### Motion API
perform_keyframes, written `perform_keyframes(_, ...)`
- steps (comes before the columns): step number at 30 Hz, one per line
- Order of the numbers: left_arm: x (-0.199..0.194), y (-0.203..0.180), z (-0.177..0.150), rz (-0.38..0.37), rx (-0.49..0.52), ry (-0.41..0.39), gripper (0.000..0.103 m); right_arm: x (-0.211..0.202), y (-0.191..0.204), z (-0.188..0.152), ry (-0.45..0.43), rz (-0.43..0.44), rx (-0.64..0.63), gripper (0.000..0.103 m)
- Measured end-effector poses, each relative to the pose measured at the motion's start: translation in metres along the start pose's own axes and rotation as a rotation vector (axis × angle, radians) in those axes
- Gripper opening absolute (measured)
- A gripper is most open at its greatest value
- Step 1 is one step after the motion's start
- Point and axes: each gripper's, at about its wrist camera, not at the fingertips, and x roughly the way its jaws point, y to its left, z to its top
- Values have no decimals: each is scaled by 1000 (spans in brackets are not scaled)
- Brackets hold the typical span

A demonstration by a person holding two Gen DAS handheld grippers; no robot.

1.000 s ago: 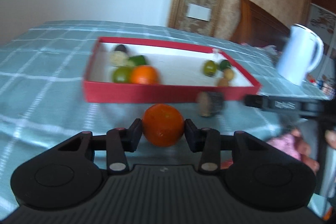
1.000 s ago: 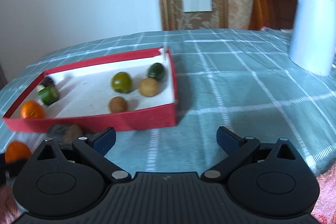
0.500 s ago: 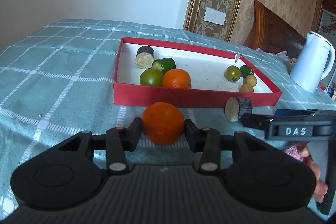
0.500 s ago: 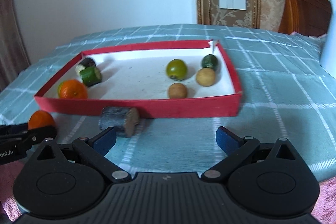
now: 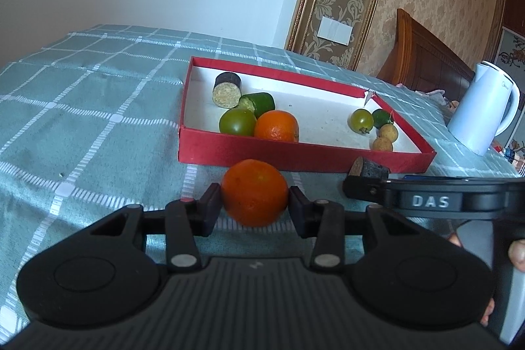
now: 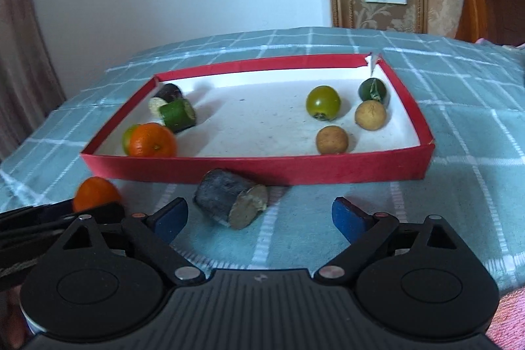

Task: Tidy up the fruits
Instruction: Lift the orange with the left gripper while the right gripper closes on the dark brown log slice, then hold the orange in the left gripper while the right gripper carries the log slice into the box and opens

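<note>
Nearest in the left wrist view, the left hand-held gripper (image 5: 255, 202) is clamped on an orange (image 5: 254, 192), its pads pressing both sides, just short of the near wall of the red box (image 5: 295, 154). In the right wrist view the right hand-held gripper (image 6: 259, 217) has nothing in its grasp; its jaws stand wide and are closing, with a dark cut piece (image 6: 231, 201) lying on the checked cloth (image 6: 459, 202) between them but untouched, nearer the left pad.

Farther off, the box already holds a second orange (image 6: 151, 140), a green fruit (image 5: 237, 121) beside it, a green cut piece (image 6: 177, 114) and a dark cut piece (image 5: 227, 89) at the left end, and at the right end a green tomato (image 6: 323, 102), a dark green fruit (image 6: 374, 90) and two small brown fruits (image 6: 332, 140).

The risks, as I judge them: the dark piece is a lying cylinder set off-centre, so one pad may reach it first and roll it against the box wall. The round orange could slip if the squeeze eases, or clip the wall if it is carried in low. The two grippers work close together and could collide.

The first green fruit is mostly hidden behind the orange in the right view. What kind of produce the cut pieces are I cannot tell. A white kettle (image 5: 482, 113) stands far right.
</note>
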Motion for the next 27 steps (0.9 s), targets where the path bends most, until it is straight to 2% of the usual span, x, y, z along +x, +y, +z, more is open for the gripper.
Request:
perform_keyframes(1, 0, 0, 0, 0, 0, 0, 40, 2, 2, 1, 1, -3, -7, 95)
perform_keyframes(3, 0, 0, 0, -1, -1, 0, 40, 2, 5, 0, -12, 7, -32, 79)
perform_keyframes(4, 0, 0, 0, -1, -1, 0, 40, 0, 7, 0, -16, 41, -44, 54)
perform_keyframes(5, 0, 0, 0, -1, -2, 0, 40, -2, 9, -1, -20, 44, -61, 47)
perform_keyframes(8, 0, 0, 0, -2, -3, -1, 40, -3, 12, -5, -37, 32, -89, 47)
perform_keyframes(17, -1, 0, 0, -12, -9, -1, 42, -15, -3, -10, -34, 64, -35, 47)
perform_keyframes(27, -1, 0, 0, -14, -9, -1, 43, -26, -21, -5, -62, 54, -16, 47)
